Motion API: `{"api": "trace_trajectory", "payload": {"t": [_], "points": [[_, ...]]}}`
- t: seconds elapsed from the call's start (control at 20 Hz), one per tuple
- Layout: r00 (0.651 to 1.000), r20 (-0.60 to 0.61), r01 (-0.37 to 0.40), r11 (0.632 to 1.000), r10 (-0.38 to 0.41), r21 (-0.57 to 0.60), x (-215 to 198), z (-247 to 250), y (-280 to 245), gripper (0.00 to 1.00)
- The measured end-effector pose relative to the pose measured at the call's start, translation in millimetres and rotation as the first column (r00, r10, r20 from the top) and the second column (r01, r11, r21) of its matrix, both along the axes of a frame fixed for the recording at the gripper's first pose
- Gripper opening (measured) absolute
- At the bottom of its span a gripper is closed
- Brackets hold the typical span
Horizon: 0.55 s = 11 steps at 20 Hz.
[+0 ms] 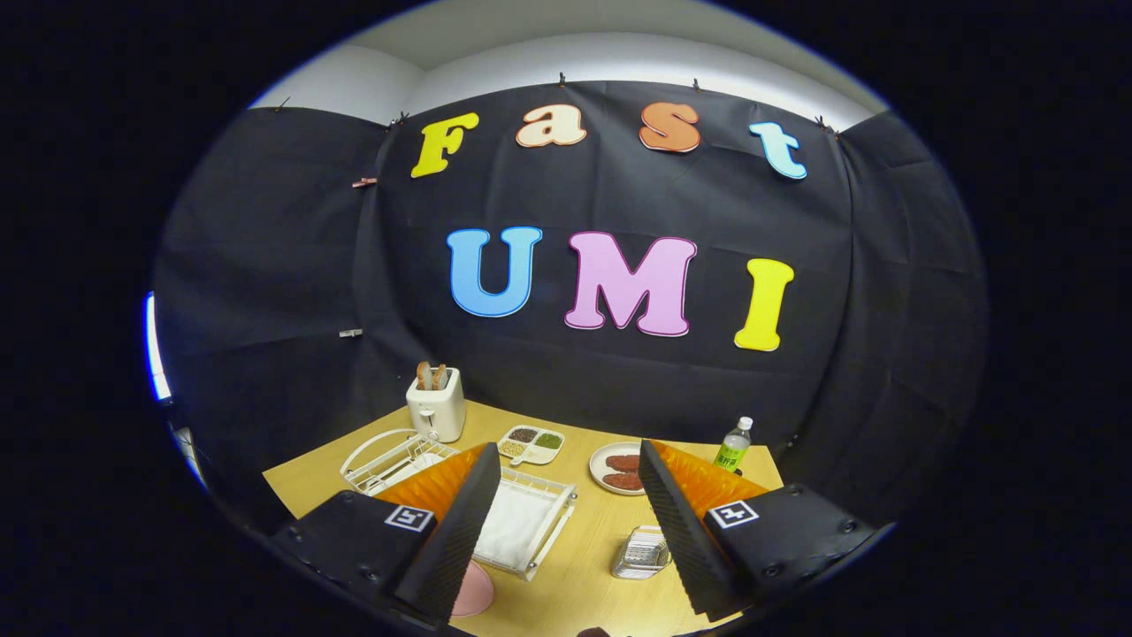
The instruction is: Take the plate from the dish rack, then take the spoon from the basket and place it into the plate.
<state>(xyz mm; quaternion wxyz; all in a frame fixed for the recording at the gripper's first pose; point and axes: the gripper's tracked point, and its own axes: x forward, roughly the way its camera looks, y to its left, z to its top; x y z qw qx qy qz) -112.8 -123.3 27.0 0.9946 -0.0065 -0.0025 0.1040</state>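
Gripper view: gripper (566, 495) fingers spread wide (holding nothing) above dish rack (522, 522).

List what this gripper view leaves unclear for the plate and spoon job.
- Spoon: the basket sits between the open gripper fingers, too small to show its contents.
- Dish rack: the left finger covers its near side; whether it holds a plate is unclear.
- Pink round thing: mostly hidden behind that finger; could be the plate, cannot tell.
- Sectioned dish: fillings too small to identify.

Staged kitchen booth, black cloth wall (265, 265), toaster (436, 405), dish rack (531, 522)
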Motion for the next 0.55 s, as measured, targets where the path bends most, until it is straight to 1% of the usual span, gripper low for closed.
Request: {"api": "trace_trajectory", "payload": {"t": [0.2, 0.35, 0.55], "points": [[1.000, -0.015, -0.017, 1.000, 0.017, 0.000, 3.6, -8.2, -15.3, 0.96], [1.000, -0.006, -0.017, 1.000, 0.017, 0.016, 7.0, -10.7, -25.2, 0.96], [1.000, 0.002, -0.024, 1.000, 0.024, 0.004, 9.4, -14.4, -35.8, 0.96]]}}
